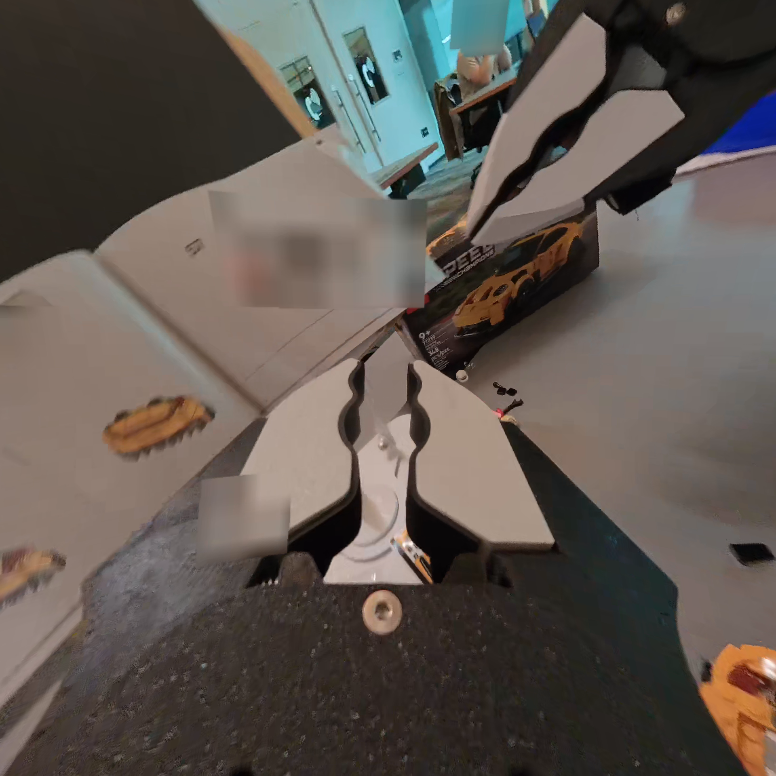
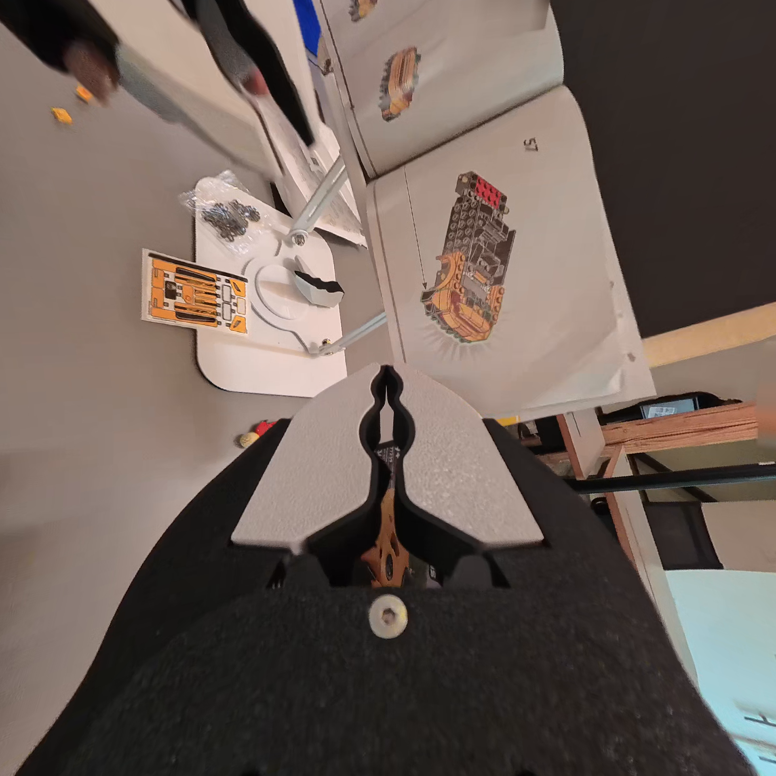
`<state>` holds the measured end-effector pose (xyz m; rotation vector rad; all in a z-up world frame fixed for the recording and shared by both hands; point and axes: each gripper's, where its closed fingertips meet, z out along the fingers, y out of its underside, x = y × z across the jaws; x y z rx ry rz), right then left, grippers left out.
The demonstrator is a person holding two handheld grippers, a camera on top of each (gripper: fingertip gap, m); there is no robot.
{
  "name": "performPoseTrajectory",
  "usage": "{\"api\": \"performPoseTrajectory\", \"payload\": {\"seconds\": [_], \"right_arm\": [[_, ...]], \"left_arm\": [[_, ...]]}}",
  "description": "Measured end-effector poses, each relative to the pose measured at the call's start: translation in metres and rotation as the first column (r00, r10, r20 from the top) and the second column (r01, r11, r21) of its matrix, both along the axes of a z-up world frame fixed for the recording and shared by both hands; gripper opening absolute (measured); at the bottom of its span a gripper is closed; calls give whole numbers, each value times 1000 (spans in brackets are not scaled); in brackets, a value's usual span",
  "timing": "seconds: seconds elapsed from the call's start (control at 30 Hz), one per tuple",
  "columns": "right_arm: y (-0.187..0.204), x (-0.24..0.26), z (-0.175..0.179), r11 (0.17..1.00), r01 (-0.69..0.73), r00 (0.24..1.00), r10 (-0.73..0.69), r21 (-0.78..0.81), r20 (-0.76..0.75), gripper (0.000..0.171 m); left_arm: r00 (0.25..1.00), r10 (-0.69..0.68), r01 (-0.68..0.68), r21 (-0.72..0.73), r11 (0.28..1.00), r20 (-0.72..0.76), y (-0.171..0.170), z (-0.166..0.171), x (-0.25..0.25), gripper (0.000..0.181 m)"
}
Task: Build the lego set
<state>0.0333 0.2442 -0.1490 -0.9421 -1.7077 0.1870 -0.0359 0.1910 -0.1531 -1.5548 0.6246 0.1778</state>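
Booklet stood propped on white stand, seemingly for reference; right gripper clenched, empty at tips; left gripper released, holding nothing

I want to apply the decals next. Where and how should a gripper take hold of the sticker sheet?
Take the sticker sheet by its bare edge lying on the grey table, sliding in low from that side: it is thin and flat, and its other edge overlaps the white stand base.
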Motion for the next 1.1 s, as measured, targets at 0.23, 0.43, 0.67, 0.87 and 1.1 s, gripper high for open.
{"api": "performPoseTrajectory", "payload": {"seconds": [0.23,0.43,0.67,0.87,1.1], "right_arm": [[6,6,5,989,77,997,-80,124,19,0],[46,-3,-29,932,166,981,-191,321,46,35],[66,-22,-36,859,174,982,-189,481,-16,10],[57,-16,-33,924,159,986,-167,347,-4,0],[23,-4,-12,994,91,995,-87,58,-56,0]], "left_arm": [[986,18,-18,-2,1000,-165,45,-12,23,22],[998,29,-29,-8,1000,-60,34,-15,19,19],[994,57,-58,3,998,95,17,-8,-1,15],[982,71,-66,-31,997,174,17,-13,-11,14],[988,67,-64,-26,998,140,20,-8,-7,24]]}}
